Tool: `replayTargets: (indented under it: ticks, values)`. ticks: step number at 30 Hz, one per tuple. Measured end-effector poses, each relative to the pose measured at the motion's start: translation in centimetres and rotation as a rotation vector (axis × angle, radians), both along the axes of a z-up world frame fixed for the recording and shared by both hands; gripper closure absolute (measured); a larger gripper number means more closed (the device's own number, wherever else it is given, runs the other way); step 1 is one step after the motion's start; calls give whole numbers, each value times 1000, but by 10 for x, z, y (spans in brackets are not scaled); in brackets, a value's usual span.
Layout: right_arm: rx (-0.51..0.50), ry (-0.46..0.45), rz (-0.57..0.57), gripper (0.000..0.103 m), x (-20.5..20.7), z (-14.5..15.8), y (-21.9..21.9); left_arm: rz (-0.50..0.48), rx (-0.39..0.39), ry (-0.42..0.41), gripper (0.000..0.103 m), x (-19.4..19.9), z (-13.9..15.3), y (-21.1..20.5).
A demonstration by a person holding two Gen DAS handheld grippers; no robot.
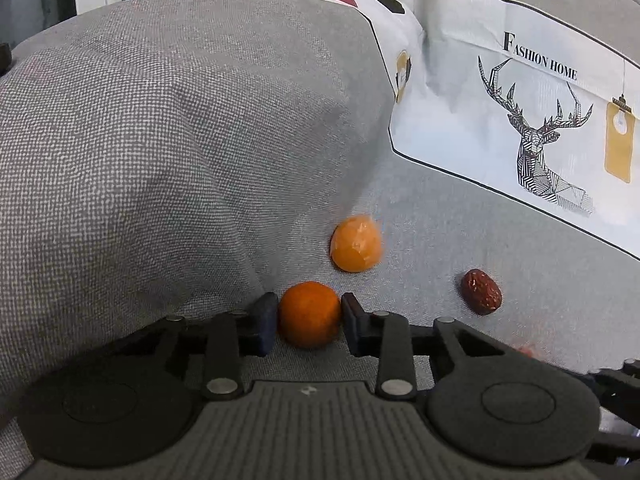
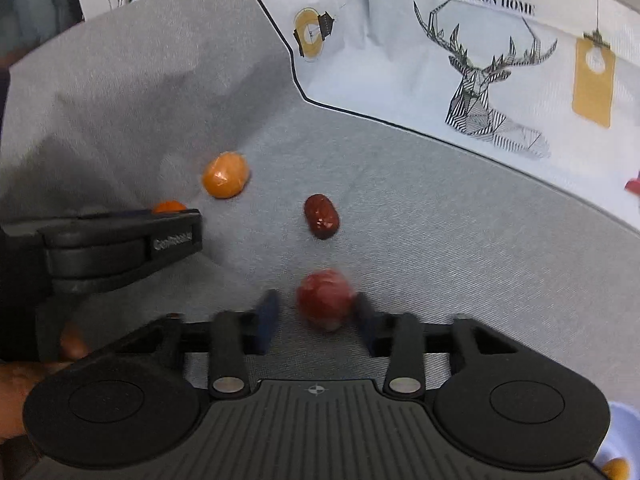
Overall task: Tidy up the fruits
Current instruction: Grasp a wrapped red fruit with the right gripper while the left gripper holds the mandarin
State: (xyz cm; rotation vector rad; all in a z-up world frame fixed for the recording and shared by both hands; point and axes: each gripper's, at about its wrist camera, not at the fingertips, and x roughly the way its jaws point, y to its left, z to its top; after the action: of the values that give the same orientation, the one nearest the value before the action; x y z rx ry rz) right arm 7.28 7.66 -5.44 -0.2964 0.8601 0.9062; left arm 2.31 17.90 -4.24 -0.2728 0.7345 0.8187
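Pinching a small orange fruit between both dark finger pads, the left gripper is resting low on the grey sofa seat; each pad is touching a flank of the fruit. A paler wrapped orange fruit is lying just beside it at one o'clock, apart from the fingers. A dark red date is sitting at three o'clock, well apart. A grey cushion is filling the nine-to-twelve o'clock sector. A deer-print pillow is leaning at two o'clock.

The right gripper is standing with its fingers spread around a blurred red fruit; the right pad is appearing to touch it, the left pad is standing clear. Firm contact cannot be confirmed owing to blur.
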Motion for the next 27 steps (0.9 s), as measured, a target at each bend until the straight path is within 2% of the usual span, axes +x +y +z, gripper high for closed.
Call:
replayTargets:
  ticks: [3, 6, 8, 12, 27]
  values:
    - [2, 19, -24, 71, 4, 3, -5, -28, 8, -14, 66, -2, 4, -7]
    - [-24, -3, -57, 71, 6, 11, -9, -123, 44, -45, 66, -3, 11, -26]
    - [-41, 5, -88, 71, 12, 13, -14, -165, 29, -51, 65, 0, 10, -32]
    - [-75, 46, -142, 71, 22, 5, -21, -160, -27, -24, 65, 3, 0, -28]
    - [-79, 39, -145, 71, 22, 2, -18, -156, -29, -28, 65, 6, -1, -25]
